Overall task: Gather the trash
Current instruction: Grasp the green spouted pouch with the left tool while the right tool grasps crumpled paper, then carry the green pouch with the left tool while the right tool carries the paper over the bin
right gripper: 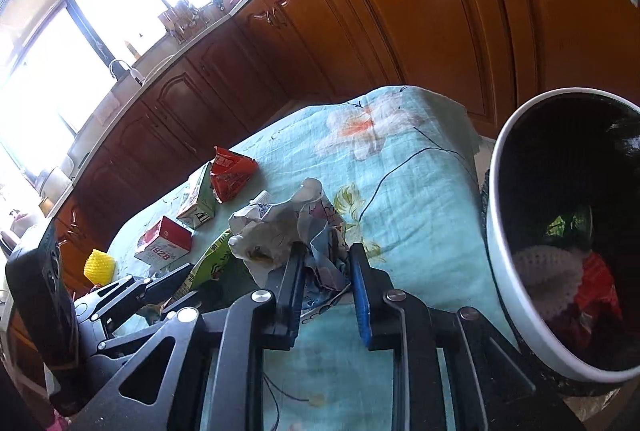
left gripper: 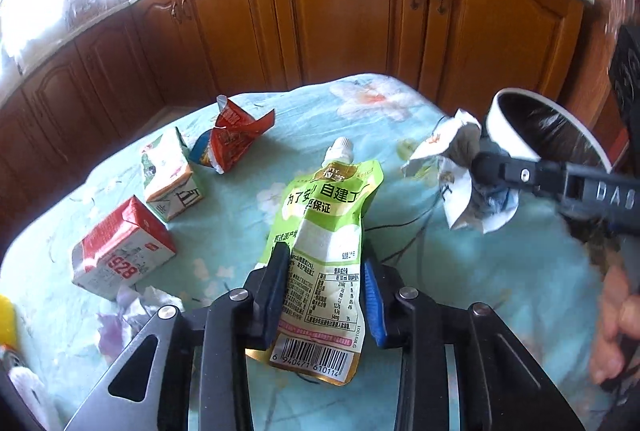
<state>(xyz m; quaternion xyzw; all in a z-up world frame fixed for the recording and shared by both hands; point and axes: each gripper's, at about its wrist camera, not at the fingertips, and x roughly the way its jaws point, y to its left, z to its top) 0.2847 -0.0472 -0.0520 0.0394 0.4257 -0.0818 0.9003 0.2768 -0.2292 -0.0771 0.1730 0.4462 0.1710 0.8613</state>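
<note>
A green spouted drink pouch (left gripper: pixel 324 215) lies lengthwise on the floral tablecloth (left gripper: pixel 500 291). My left gripper (left gripper: pixel 324 259) is shut on its lower half, a pad on each side edge. In the right wrist view my right gripper (right gripper: pixel 327 251) is shut on a crumpled wad of printed paper (right gripper: pixel 276 231), held just above the cloth. That wad (left gripper: pixel 452 171) also shows at the right of the left wrist view, in front of the bin. The white-rimmed trash bin (right gripper: pixel 500 251) with a dark liner stands at the table's right side and holds some trash.
Left of the pouch lie a red-and-white carton (left gripper: pixel 120 255), a green-and-white carton (left gripper: pixel 172 179), a torn red wrapper (left gripper: pixel 236 139) and crumpled tissue (left gripper: pixel 148 303). A yellow object (right gripper: pixel 99 265) sits at the table's near-left edge. Wooden cabinets (left gripper: pixel 344 11) stand behind the table.
</note>
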